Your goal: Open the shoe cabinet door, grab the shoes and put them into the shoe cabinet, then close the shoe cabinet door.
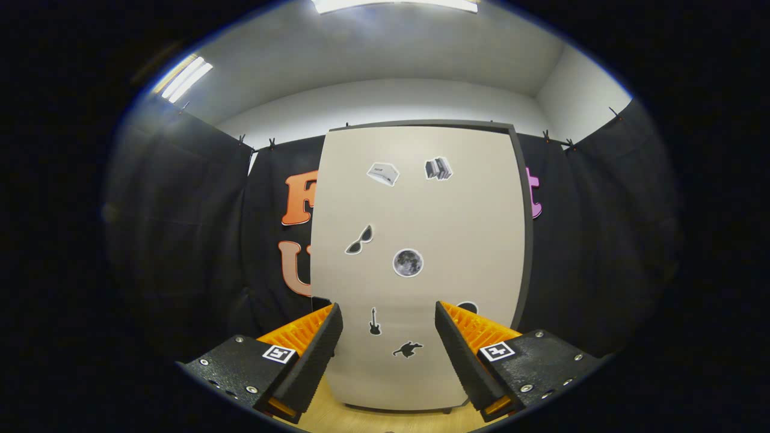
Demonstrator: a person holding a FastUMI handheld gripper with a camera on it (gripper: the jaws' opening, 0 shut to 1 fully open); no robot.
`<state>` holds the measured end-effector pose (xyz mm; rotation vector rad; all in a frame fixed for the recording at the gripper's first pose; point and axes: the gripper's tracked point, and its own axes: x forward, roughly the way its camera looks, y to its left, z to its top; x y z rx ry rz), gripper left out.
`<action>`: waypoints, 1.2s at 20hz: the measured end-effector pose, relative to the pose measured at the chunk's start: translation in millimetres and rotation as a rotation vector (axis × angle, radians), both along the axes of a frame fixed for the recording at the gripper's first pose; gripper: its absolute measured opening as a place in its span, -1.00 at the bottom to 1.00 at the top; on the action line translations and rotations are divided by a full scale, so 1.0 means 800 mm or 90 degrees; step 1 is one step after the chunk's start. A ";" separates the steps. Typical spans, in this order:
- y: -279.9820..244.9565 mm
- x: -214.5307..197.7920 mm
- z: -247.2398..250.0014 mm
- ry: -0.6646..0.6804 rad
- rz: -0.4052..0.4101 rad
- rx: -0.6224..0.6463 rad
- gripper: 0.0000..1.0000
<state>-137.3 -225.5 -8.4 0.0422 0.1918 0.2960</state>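
Observation:
The shoe cabinet (421,228) stands upright straight ahead, a tall beige unit with a dark frame showing along its top and right side. Its beige door (415,204) looks shut against the frame and carries several small stickers. My gripper (388,313) is open, its two fingers spread wide with nothing between them. They point at the lower half of the door, which stands some way beyond the fingertips. The cabinet rests on short feet on a light wooden floor (397,418).
Black cloth walls (180,240) hang close on both sides of the cabinet and behind it. White room walls and ceiling lights (186,78) show above the cloth. A strip of wooden floor lies between my fingers and the cabinet base.

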 end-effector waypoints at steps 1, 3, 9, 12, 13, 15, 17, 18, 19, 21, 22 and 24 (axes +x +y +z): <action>-0.009 -0.002 0.009 -0.010 -0.010 -0.006 0.91; -0.022 -0.011 0.022 -0.021 -0.023 -0.018 0.91; -0.057 -0.022 0.062 -0.039 -0.065 -0.011 0.91; -0.074 -0.027 0.077 -0.048 -0.091 -0.009 0.91; -0.080 -0.028 0.082 -0.053 -0.100 -0.007 0.91; -0.087 -0.034 0.089 -0.055 -0.107 0.001 0.91; -0.092 -0.038 0.091 -0.058 -0.105 0.005 0.91; -0.095 -0.040 0.091 -0.059 -0.105 0.006 0.91; -0.098 -0.040 0.090 -0.057 -0.107 0.005 0.90; -0.100 -0.041 0.088 -0.062 -0.106 0.005 0.91; -0.102 -0.041 0.086 -0.061 -0.109 0.003 0.91; -0.103 -0.040 0.082 -0.059 -0.111 0.000 0.91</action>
